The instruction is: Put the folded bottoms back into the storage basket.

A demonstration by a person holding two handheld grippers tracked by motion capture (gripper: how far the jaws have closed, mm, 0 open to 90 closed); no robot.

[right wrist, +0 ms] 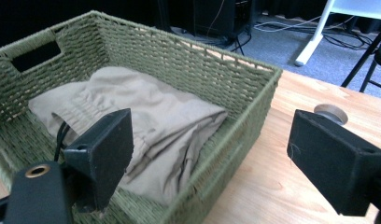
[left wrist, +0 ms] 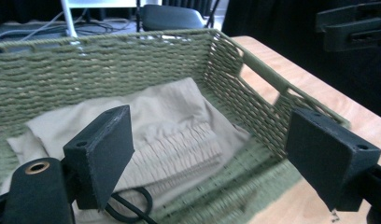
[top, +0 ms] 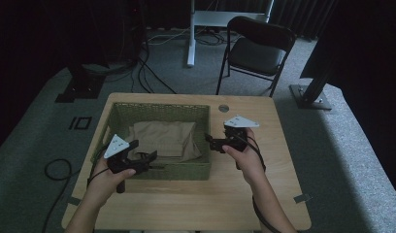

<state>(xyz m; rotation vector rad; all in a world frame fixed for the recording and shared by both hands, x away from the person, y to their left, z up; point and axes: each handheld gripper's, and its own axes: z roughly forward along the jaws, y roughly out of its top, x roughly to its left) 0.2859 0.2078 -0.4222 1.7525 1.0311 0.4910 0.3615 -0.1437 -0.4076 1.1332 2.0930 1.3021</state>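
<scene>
The green woven basket [top: 159, 171] sits on the left half of the wooden table [top: 264, 204], its long side running left to right. A folded beige garment [top: 163, 138] with a gathered elastic waistband lies flat on the basket floor, toward the right and far side of the interior.

Left gripper [top: 146, 158]: held in the person's left hand [top: 108, 175] at the near left corner of the basket, above the near rim. In the left gripper view its jaws stand wide apart with nothing between them; one jaw is over the basket interior, the other over the right-hand basket wall and the table beside it. A black cord loop [left wrist: 132, 205] lies on the garment just below the inner jaw.

Right gripper [top: 211, 142]: held in the person's right hand [top: 244, 158] just beside the right wall of the basket, pointing left toward it. In the right gripper view its jaws are likewise spread wide and hold nothing; one jaw is over the garment [right wrist: 132, 116], the other over bare table.

A round cable grommet [top: 223, 108] is set in the table at the far edge, right of the basket. A black folding chair [top: 256, 48] stands on the floor beyond the table.
</scene>
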